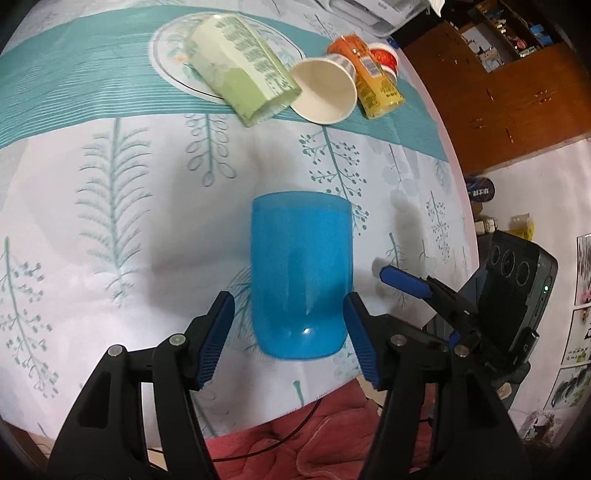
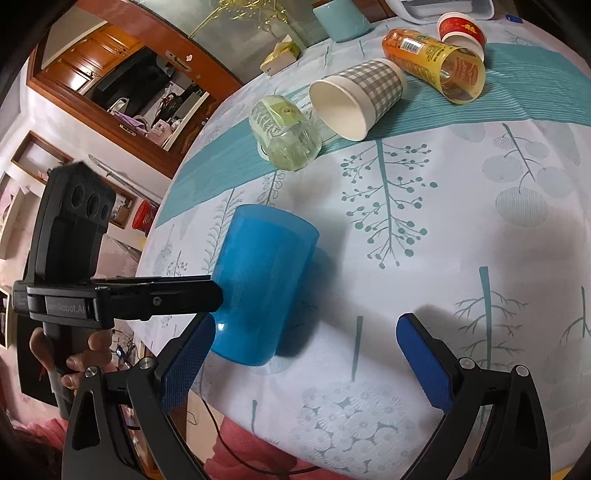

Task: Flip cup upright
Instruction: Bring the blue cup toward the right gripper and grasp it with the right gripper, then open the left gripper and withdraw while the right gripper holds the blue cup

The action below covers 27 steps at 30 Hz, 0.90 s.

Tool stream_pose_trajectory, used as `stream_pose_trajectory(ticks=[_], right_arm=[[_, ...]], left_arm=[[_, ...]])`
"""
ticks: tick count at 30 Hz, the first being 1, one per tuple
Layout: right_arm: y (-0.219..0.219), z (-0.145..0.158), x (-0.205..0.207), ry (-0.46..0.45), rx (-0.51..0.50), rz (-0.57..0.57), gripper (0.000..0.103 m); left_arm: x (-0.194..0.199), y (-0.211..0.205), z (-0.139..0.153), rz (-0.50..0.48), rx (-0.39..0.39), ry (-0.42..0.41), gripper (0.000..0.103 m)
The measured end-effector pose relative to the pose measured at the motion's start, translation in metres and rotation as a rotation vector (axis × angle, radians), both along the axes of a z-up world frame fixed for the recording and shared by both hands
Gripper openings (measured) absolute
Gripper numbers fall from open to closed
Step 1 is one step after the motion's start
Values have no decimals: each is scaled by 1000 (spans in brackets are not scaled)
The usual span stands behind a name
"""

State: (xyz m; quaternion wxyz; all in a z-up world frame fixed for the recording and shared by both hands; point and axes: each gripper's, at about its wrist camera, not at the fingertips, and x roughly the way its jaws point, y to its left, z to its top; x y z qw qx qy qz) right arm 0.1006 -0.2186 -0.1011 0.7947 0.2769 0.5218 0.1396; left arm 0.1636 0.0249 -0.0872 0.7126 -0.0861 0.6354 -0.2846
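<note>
I see the blue plastic cup (image 1: 301,280) lying on its side near the near edge of the tree-print tablecloth (image 1: 110,206), its closed base towards me and its mouth pointing away; I cannot see inside it. My left gripper (image 1: 290,339) is spread wide, its blue pads on either side of the cup's base with a gap on both sides, gripping nothing. My right gripper (image 2: 304,365) is also wide open and empty; the cup sits just ahead of its left pad (image 2: 186,363), though whether they touch I cannot tell.

Further back on the teal stripe lie more tipped containers: a pale green glass tumbler (image 1: 240,70) resting across a patterned plate (image 1: 166,55), a checked paper cup (image 2: 354,99) showing an empty white interior, a clear cup with an orange label (image 2: 436,61), and a red-and-white tub (image 2: 461,31) partly hidden behind it. A teal mug (image 2: 341,18) is cut off at the top edge.
</note>
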Motion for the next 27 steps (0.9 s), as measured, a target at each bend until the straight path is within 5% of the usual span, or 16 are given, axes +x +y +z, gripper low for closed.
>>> stream_pose_trajectory(ticks=[10, 15, 21, 27], right_arm=[[15, 15, 9, 36, 84, -36, 100], [32, 22, 23, 73, 13, -71, 100], [46, 17, 48, 136, 16, -109, 100], [58, 9, 67, 163, -22, -115, 98]], left_arm=[[-27, 43, 25, 130, 86, -209, 59], [-40, 53, 25, 185, 171, -298, 59], [-40, 66, 14, 263, 241, -313, 59], [-35, 81, 8, 319, 175, -279, 59]])
